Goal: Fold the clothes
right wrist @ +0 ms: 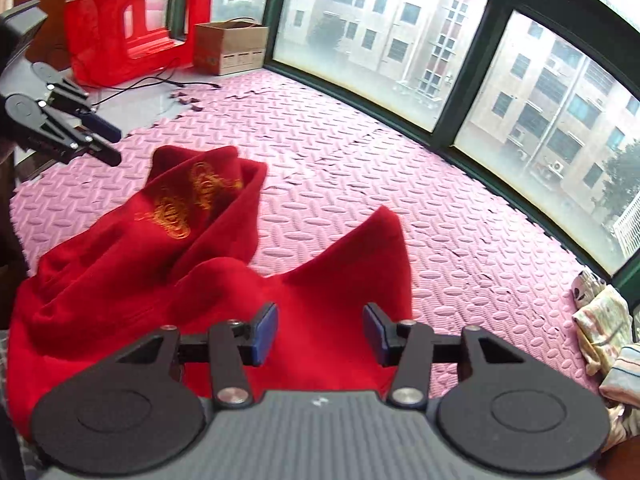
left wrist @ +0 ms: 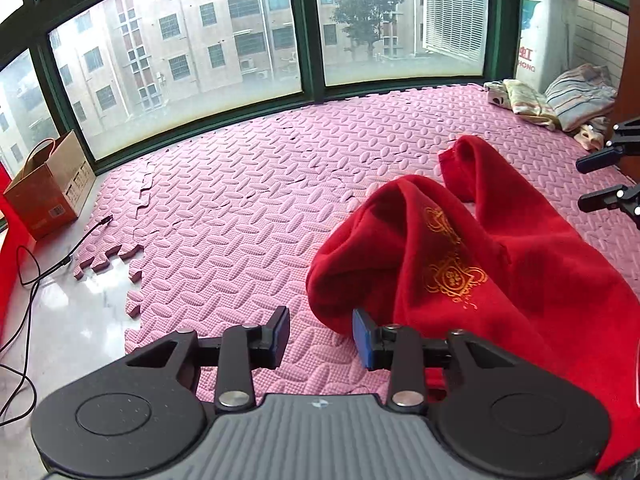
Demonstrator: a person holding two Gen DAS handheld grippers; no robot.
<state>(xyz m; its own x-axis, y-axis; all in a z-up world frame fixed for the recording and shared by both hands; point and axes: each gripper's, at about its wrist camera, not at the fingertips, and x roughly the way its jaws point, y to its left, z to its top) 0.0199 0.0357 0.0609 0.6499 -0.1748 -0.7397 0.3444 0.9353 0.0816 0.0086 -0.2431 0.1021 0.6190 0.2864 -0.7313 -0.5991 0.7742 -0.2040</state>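
Note:
A red garment with gold embroidery (left wrist: 460,248) lies crumpled on the pink foam mat (left wrist: 240,200); it also shows in the right wrist view (right wrist: 160,248). My left gripper (left wrist: 321,336) is open and empty, just left of the garment's near edge. It also shows at the left of the right wrist view (right wrist: 108,140). My right gripper (right wrist: 320,334) is open and empty, over the garment's near part. Its fingers (left wrist: 596,178) show at the right edge of the left wrist view, open.
A pile of folded striped and patterned clothes (left wrist: 560,96) lies at the mat's far right corner (right wrist: 604,336). A cardboard box (left wrist: 48,188) and a black cable (left wrist: 36,264) sit on bare floor left. A red plastic stool (right wrist: 136,20) stands beyond. Windows border the mat.

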